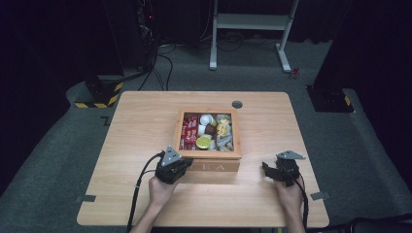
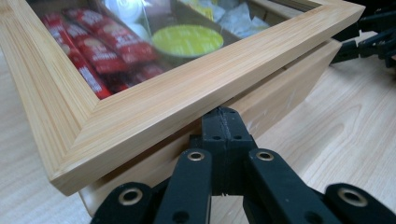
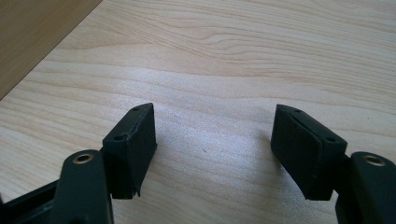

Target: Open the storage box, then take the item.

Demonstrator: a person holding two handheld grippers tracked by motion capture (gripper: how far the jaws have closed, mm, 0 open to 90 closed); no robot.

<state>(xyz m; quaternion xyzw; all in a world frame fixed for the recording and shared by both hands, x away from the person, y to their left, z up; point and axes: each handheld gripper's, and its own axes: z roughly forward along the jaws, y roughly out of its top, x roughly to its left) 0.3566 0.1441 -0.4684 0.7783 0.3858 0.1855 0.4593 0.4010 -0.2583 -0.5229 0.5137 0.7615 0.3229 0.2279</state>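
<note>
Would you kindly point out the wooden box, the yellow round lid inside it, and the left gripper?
wooden box [image 1: 208,155]: high view, near edge of its lid frame.
yellow round lid [image 2: 187,40]: left gripper view, middle of its top.
left gripper [image 2: 225,122]: left gripper view, tips of its closed jaws.

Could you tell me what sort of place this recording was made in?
Probably a lab or studio set up for recording: a lone wooden table on grey carpet, dark surroundings, and cables running to equipment behind it.
</note>
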